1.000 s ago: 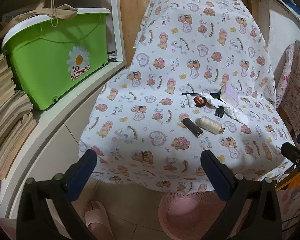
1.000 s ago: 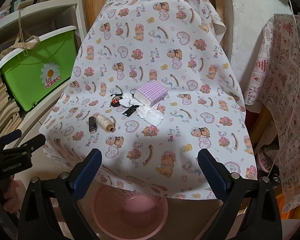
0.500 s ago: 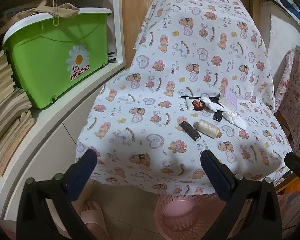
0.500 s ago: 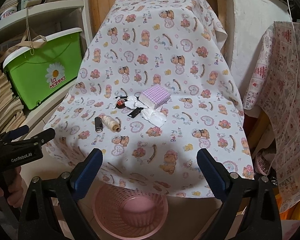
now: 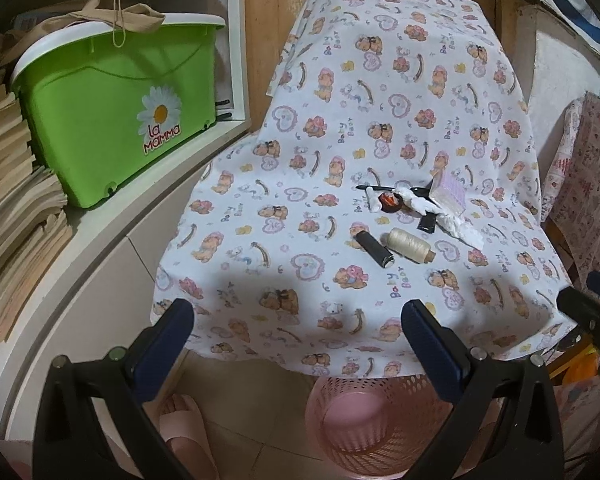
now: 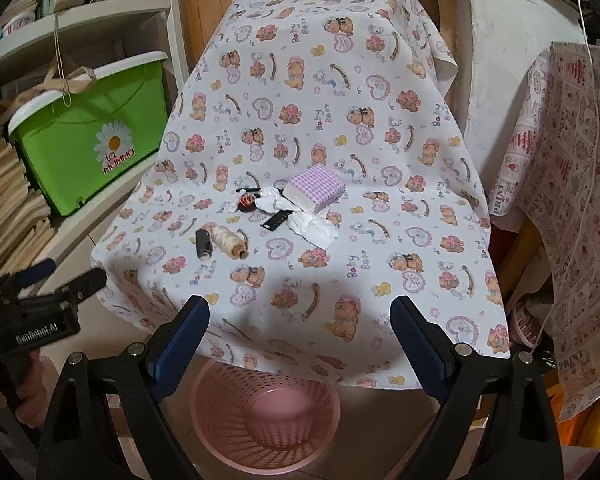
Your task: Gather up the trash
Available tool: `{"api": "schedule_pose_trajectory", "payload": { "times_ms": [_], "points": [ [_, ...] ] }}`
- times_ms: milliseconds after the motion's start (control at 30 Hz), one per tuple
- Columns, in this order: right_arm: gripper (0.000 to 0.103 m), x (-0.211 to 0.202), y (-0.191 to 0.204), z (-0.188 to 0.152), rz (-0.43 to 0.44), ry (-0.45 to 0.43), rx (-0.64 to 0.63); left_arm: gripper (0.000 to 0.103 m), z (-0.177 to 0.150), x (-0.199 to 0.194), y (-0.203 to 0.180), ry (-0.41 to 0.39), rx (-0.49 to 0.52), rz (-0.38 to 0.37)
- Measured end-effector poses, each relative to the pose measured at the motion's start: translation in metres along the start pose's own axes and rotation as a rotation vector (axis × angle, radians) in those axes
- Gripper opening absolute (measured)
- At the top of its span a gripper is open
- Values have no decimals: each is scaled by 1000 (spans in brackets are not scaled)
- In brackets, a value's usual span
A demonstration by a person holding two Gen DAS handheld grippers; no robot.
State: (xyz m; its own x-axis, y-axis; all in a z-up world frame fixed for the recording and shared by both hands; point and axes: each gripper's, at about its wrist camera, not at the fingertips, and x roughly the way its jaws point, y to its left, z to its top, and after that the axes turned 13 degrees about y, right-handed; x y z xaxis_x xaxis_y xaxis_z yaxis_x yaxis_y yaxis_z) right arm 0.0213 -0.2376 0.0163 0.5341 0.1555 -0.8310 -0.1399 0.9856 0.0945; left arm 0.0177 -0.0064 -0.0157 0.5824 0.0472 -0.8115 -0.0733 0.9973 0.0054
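Observation:
A table under a bear-print cloth holds a small heap: crumpled white tissue, a second tissue wad, a black wrapper, a purple checked pack, a red-black round item, a black spool and a cream spool. A pink mesh basket stands on the floor at the table's front edge. My left gripper and right gripper are open and empty, hovering before the table, above the basket.
A green tub sits on a white shelf at the left beside paper stacks. A printed cloth hangs at the right. A pink slipper lies on the floor. The left gripper also shows in the right wrist view.
Both grippers have drawn back and risen slightly from the table; the basket shows more fully below the front edge. Jaws stay open.

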Motion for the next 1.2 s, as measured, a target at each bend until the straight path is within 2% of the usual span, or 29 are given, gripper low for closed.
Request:
{"api": "schedule_pose_trajectory", "payload": {
  "times_ms": [133, 233, 300, 333, 367, 400, 433, 567, 600, 667, 700, 733, 867, 900, 967, 1033, 1133, 1200],
  "points": [
    [93, -9, -8, 17, 63, 44, 46, 99, 14, -22, -5, -102, 90, -15],
    [93, -26, -15, 35, 97, 41, 26, 99, 33, -42, 1, -124, 68, -59],
    [93, -38, -23, 51, 93, 25, 7, 98, 49, -46, 3, -108, 52, -71],
    [93, -42, -27, 57, 87, 12, -2, 92, 54, -45, 3, -94, 55, -72],
    [93, -45, -31, 64, 81, -1, -6, 68, 59, -42, 1, -74, 65, -74],
    [93, -47, -36, 70, 76, -6, -7, 51, 66, -36, -3, -32, 86, -61],
    [91, -47, -40, 75, 71, -6, -8, 48, 69, -30, -6, -4, 97, -43],
    [83, -30, -48, 80, 35, 7, -46, 48, 69, -5, -17, 35, 132, -58],
    [78, -23, -49, 78, 41, 17, -55, 46, 69, 6, -21, 57, 144, -65],
    [65, -3, -48, 74, 49, 43, -87, 42, 71, 25, -26, 100, 153, -89],
    [50, 8, -47, 71, 40, 54, -99, 40, 73, 35, -29, 124, 148, -107],
    [39, 19, -45, 68, 34, 66, -113, 40, 74, 41, -30, 136, 141, -118],
    [34, 52, -39, 68, 88, 117, -130, 40, 82, 67, -38, 175, 116, -121],
    [34, 54, -38, 69, 108, 104, -124, 40, 83, 72, -40, 186, 112, -121],
    [34, 60, -37, 74, 120, 94, -116, 40, 81, 82, -46, 197, 102, -70],
    [34, 67, -33, 80, 96, 95, -130, 41, 77, 93, -55, 216, 130, -47],
    [34, 76, -32, 88, 91, 111, -120, 45, 75, 107, -66, 246, 152, -38],
    [34, 80, -36, 91, 104, 122, -91, 54, 74, 113, -68, 243, 154, -38]
  ]
}}
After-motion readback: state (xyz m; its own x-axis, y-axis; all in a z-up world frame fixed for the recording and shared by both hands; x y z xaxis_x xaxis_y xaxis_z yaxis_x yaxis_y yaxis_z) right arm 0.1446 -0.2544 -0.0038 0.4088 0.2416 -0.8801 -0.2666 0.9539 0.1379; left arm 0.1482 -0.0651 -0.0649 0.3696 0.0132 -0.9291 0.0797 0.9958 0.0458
